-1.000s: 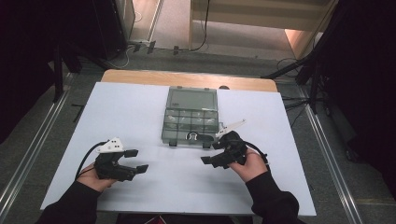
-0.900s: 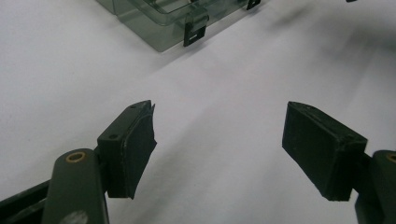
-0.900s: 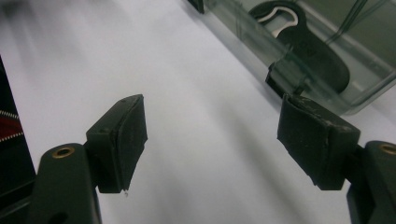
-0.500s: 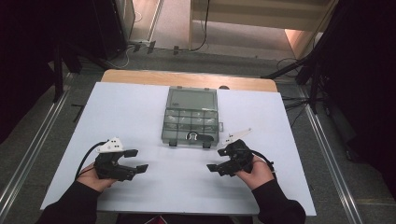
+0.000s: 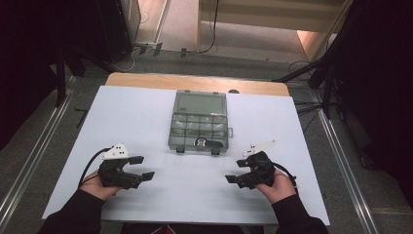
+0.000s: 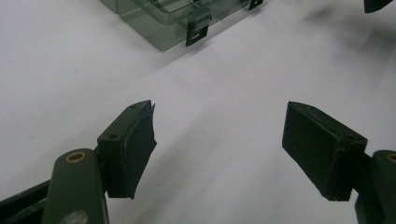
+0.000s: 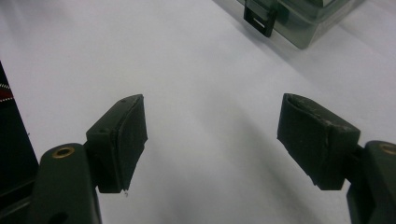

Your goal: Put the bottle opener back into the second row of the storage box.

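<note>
A clear grey compartment box (image 5: 199, 122) with black latches on its near edge lies at the middle of the white table (image 5: 136, 117). Something dark and round (image 5: 204, 143) sits in one of its near compartments. My left gripper (image 5: 144, 167) rests near the front left, open and empty, pointing right. In the left gripper view its jaws (image 6: 219, 149) stand wide apart over bare table, the box corner (image 6: 163, 18) ahead. My right gripper (image 5: 235, 171) is at the front right, open and empty, pointing left. Its jaws (image 7: 212, 140) frame bare table, with the box (image 7: 303, 18) off to the upper right.
A strip of the wooden tabletop (image 5: 195, 83) shows behind the white sheet. Metal rails (image 5: 29, 161) run along the floor on both sides, and cables lie on the floor beyond the far edge. The tip of the other gripper (image 6: 376, 3) shows at the left gripper view's top right.
My right gripper has drawn back from the box's near edge toward the table front. The left gripper has stayed put.
</note>
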A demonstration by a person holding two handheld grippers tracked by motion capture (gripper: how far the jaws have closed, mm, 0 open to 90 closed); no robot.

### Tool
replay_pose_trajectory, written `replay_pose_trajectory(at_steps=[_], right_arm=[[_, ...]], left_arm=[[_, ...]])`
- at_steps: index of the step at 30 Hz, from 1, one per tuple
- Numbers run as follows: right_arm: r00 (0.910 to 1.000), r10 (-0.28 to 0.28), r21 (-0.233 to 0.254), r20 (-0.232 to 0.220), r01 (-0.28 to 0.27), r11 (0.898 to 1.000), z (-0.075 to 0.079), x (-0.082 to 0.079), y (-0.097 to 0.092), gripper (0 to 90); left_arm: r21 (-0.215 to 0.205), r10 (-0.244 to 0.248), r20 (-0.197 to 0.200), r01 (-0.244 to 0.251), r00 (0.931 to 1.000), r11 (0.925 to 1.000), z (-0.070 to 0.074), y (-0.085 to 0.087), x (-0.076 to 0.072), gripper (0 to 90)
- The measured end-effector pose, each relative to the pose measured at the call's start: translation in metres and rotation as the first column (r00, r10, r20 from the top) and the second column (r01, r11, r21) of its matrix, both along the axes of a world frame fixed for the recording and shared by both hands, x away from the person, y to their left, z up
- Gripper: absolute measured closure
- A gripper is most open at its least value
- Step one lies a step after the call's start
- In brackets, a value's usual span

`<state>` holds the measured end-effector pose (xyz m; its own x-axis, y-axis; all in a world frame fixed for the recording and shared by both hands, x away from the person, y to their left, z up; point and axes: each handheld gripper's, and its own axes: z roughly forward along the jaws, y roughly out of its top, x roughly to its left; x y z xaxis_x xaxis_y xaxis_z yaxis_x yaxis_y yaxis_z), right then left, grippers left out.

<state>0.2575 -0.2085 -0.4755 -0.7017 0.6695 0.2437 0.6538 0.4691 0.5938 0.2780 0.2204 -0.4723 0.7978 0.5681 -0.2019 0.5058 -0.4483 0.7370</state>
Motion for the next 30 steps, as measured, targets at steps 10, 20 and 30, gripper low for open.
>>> replay_pose_trajectory(at_steps=[10,20,30], right_arm=[[0.9998,-0.020,-0.001,-0.005,0.020,1.000,-0.006,-0.008,-0.012,25.4],[0.9984,-0.056,0.004,-0.001,0.056,0.998,-0.010,-0.012,-0.025,25.0],[0.9976,-0.070,0.008,-0.005,0.070,0.998,-0.013,-0.010,-0.030,25.0]], left_arm=[[-0.002,0.000,-0.002,0.000,1.0000,1.0000,0.000,0.000,0.000,25.2],[-0.002,0.000,-0.001,0.000,1.0000,1.0000,0.000,0.001,0.000,25.2],[-0.003,0.002,0.000,-0.002,1.0000,1.0000,0.000,0.001,0.000,25.2]])
